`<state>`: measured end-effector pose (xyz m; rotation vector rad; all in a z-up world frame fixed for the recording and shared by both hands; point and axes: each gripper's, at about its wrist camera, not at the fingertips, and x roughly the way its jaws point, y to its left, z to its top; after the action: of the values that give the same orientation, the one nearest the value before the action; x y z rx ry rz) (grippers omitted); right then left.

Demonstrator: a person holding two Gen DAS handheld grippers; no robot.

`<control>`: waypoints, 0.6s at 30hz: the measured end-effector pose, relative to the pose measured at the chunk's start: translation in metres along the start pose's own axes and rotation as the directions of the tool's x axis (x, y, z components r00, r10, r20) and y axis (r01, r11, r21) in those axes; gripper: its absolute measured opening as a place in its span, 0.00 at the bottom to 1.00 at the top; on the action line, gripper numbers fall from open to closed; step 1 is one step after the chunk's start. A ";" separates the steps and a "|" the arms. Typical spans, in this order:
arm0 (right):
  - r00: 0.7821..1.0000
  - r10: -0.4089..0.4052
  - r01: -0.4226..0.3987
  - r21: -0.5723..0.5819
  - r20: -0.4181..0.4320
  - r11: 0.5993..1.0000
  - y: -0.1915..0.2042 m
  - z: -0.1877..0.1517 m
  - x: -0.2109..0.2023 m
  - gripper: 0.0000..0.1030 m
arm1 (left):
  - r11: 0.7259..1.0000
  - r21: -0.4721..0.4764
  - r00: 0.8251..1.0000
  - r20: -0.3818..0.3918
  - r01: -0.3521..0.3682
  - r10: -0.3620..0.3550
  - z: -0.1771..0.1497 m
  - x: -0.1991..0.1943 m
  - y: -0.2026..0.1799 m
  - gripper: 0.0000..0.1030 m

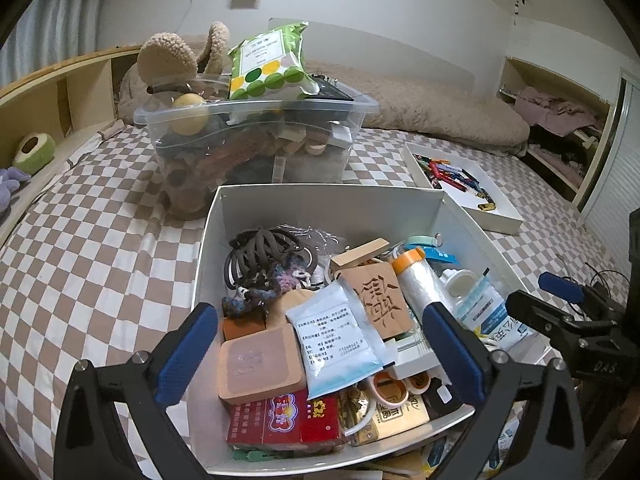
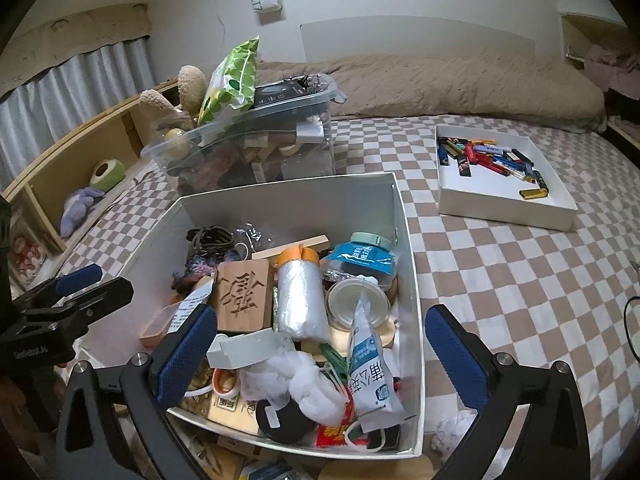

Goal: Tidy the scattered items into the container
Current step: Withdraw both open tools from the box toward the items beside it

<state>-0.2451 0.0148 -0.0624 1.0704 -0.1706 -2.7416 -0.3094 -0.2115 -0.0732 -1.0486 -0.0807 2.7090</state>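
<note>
Left gripper (image 1: 332, 354): jaws spread wide, nothing between the pads; it hovers over the near half of the white box (image 1: 328, 204).
Right gripper (image 2: 320, 354): jaws also wide apart, holding nothing; it hovers over the near right part of the same box, seen here too (image 2: 288, 196).
Box: open top, on a checked bedsheet (image 1: 88, 248), crowded with small things.
Contents, left side: hair ties (image 1: 260, 256) at the back, pink block (image 1: 260, 368) and white pouch (image 1: 336, 338) nearer.
Contents, middle: carved wood block (image 2: 242, 296) beside a plastic roll (image 2: 300, 300) with an orange cap.
Contents, right: round lid (image 2: 357, 304), printed sachet (image 2: 370, 376) leaning over it.
Behind box: clear tub (image 1: 256, 140), heaped, a green packet (image 1: 268, 62) on top.
Right of box: shallow tray (image 2: 504, 210) of lighters (image 2: 492, 162), well apart.
Outside box: loose items lie at its near edge, too cut off to identify.
</note>
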 end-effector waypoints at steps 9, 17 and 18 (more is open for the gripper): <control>1.000 0.000 0.000 0.002 -0.002 1.000 -0.001 0.000 0.000 1.00 | 1.000 0.008 1.000 -0.002 -0.009 0.009 -0.002 0.000 -0.001 1.00; 1.000 -0.002 0.002 -0.002 0.005 1.000 0.000 -0.001 -0.003 1.00 | 1.000 0.001 1.000 0.009 -0.009 0.009 -0.001 -0.004 0.002 1.00; 1.000 -0.002 0.002 -0.002 0.006 1.000 0.000 -0.001 -0.004 1.00 | 1.000 -0.001 1.000 0.012 -0.009 0.009 -0.001 -0.005 0.003 1.00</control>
<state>-0.2413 0.0161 -0.0607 1.0618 -0.1684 -2.7465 -0.3056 -0.2154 -0.0710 -1.0357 -0.0793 2.7238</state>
